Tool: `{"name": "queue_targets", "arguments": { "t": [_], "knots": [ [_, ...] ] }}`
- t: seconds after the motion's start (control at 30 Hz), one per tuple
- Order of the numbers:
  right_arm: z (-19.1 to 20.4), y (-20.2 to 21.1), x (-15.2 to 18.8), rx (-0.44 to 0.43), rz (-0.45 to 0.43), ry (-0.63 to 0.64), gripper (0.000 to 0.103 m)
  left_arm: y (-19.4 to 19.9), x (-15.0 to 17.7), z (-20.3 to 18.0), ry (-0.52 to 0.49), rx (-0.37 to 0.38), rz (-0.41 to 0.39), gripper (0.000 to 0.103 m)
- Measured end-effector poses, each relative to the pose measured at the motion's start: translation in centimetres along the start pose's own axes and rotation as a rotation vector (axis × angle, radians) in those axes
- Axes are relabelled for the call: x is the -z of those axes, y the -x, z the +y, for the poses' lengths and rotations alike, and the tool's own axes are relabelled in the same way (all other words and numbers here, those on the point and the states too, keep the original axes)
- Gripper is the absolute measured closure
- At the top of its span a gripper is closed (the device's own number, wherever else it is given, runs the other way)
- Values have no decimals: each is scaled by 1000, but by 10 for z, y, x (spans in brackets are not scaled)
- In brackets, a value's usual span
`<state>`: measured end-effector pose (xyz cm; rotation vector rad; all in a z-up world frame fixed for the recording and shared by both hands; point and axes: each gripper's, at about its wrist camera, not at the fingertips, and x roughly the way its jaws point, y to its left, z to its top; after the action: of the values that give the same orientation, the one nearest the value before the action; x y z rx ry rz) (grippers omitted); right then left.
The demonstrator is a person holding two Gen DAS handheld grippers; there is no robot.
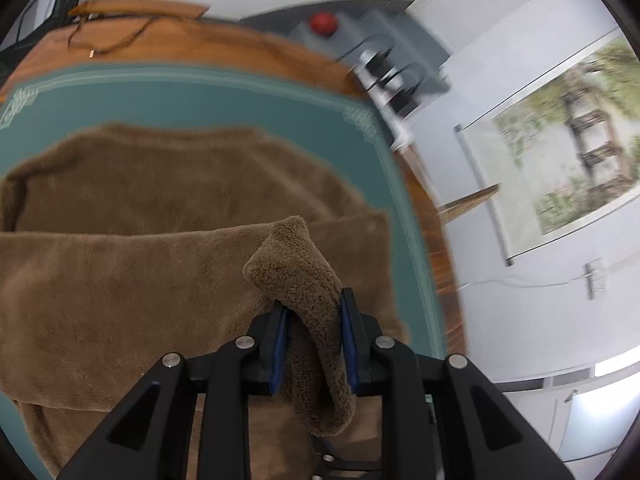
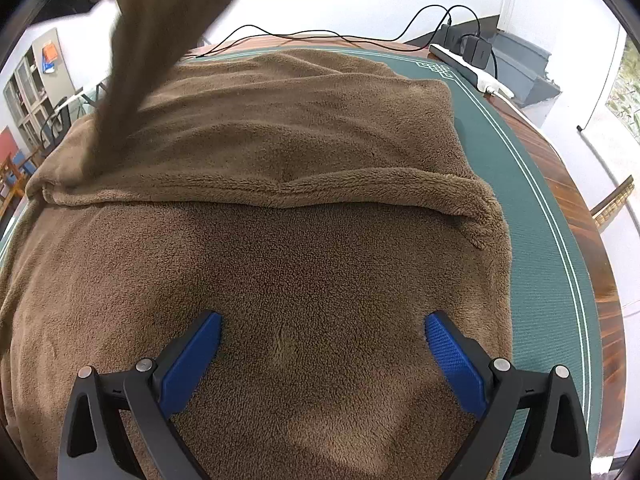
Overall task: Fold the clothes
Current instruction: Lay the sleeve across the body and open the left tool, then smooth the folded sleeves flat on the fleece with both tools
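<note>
The left gripper (image 1: 312,316) has a thick fleecy edge of the brown garment (image 2: 320,240) pinched between its blue pads (image 1: 280,344), and that strip is lifted clear of the table: in the right wrist view it rises as a blurred brown band at the far left, up towards the top of the frame. The blur there, and across the room in the left wrist view, suggests the arm is on the move.

The rest of the garment lies spread over the green mat (image 2: 560,240) on the wooden table (image 2: 580,184), taking up most of the mat. A rolled ridge runs left to right across its middle, so one layer already lies doubled over another, with a corner turned down at the right end.

The right gripper (image 2: 322,336) sits low over the near part of the cloth, its pads (image 2: 452,356) spread wide with nothing between them; whether they press on the fleece cannot be told.

By the look of it, a fold is in hand: the left side is carrying its lifted piece over the body of the garment. The next move probably calls for laying that piece down flat and square to the ridge, then letting go cleanly so the thick pile does not drag back with the pads. The open right gripper is well placed to steady or smooth the near layer meanwhile. A white power strip (image 2: 472,68) with cables lies at the far right edge, well apart from the cloth.
</note>
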<state>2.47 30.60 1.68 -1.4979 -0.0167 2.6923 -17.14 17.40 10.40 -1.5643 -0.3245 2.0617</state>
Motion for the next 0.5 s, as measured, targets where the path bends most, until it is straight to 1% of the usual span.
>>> {"name": "queue_targets", "arguments": {
  "t": [0.07, 0.1, 0.13, 0.17, 0.2, 0.23, 0.33, 0.43, 0.5],
  "knots": [
    [0, 0, 1, 0, -4, -1, 1, -20, 3, 4, -1, -27, 46, 68],
    [0, 1, 1, 0, -7, -2, 1, -28, 5, 5, -2, -34, 74, 56],
    [0, 1, 1, 1, -9, -3, 1, -35, 7, 7, -1, -38, 101, 49],
    [0, 1, 1, 1, -11, -4, 1, -43, 10, 9, 3, -32, 127, 38],
    [0, 1, 2, 2, -12, -5, 1, -46, 13, 10, 0, -18, 142, 32],
    [0, 1, 1, 2, -13, -6, 1, -49, 16, 11, -2, -6, 155, 32],
    [-1, 1, 0, -2, -3, -6, 1, -45, 27, 13, -5, 2, 142, 31],
    [-2, 1, -4, -14, 29, -5, 1, -29, 31, 27, 22, -2, 94, 31],
    [-4, 1, -7, -22, 51, -4, 1, -13, 32, 47, 63, -30, 53, 31]
  ]
}}
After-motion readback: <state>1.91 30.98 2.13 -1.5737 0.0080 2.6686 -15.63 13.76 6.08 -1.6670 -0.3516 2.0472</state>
